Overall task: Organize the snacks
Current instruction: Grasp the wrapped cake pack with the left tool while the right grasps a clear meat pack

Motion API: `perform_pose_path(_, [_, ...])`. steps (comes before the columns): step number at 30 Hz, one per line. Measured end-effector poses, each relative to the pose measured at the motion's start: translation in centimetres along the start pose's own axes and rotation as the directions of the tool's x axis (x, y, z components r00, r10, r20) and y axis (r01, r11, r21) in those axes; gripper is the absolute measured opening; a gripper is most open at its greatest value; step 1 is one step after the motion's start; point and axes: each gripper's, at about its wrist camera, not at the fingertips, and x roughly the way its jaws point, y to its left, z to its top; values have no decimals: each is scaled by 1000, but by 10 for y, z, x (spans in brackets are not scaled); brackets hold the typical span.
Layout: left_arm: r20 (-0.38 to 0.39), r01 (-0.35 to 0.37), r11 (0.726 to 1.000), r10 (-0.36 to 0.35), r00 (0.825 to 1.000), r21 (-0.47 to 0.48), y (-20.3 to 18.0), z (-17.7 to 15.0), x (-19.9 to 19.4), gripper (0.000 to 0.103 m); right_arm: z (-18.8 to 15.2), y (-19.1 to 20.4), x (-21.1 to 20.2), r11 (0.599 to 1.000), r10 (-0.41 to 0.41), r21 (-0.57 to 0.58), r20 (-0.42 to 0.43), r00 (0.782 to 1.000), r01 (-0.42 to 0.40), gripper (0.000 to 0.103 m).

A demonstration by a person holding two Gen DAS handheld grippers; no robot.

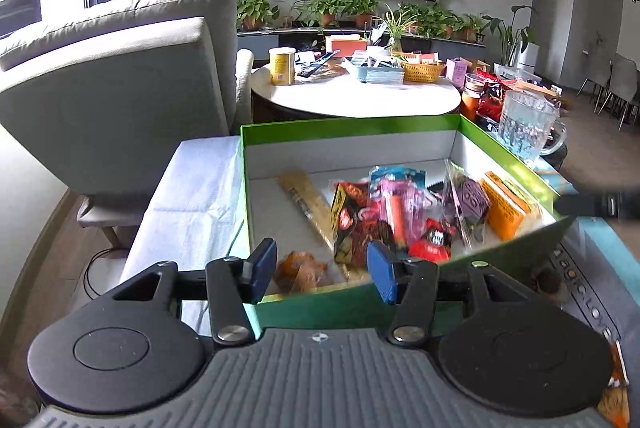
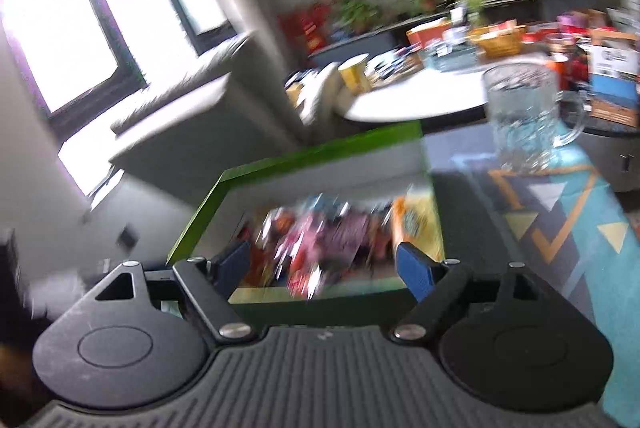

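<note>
A green box (image 1: pixel 352 122) with a white inside holds several snack packets: a red and black one (image 1: pixel 352 224), a pink one (image 1: pixel 394 196), a purple one (image 1: pixel 472 200), an orange one (image 1: pixel 504 208) and a tan stick pack (image 1: pixel 304 200). My left gripper (image 1: pixel 320 270) is open and empty, just above the box's near wall, over an orange wrapped snack (image 1: pixel 300 270). My right gripper (image 2: pixel 324 264) is open and empty over the same box (image 2: pixel 304 154); this view is blurred by motion.
A glass mug (image 1: pixel 526 126) stands right of the box, also in the right wrist view (image 2: pixel 524 112). A patterned mat (image 2: pixel 560 212) covers the table on the right. A grey armchair (image 1: pixel 120 80) is at left, and a cluttered round table (image 1: pixel 356 94) behind.
</note>
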Motion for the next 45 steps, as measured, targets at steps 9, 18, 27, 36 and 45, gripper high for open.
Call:
perform_pose_path(9, [-7, 53, 998, -53, 999, 31, 1, -23, -42, 53, -42, 15, 5, 986, 6, -160, -183, 983, -36, 48])
perform_pose_path(18, [-98, 82, 995, -76, 992, 51, -11, -63, -68, 54, -60, 18, 5, 985, -24, -169, -236, 971, -17, 48])
perform_pose_path(27, [-160, 146, 989, -144, 977, 2, -26, -76, -76, 59, -68, 25, 5, 988, -32, -153, -247, 968, -6, 48])
perform_pose_path(36, [-242, 41, 991, -71, 968, -127, -25, -78, -59, 75, -73, 28, 4, 989, -22, -145, -237, 971, -13, 48])
perform_pose_path(45, [-305, 18, 999, -31, 952, -45, -48, -85, -43, 84, -73, 27, 7, 993, -20, -115, -233, 972, -7, 48])
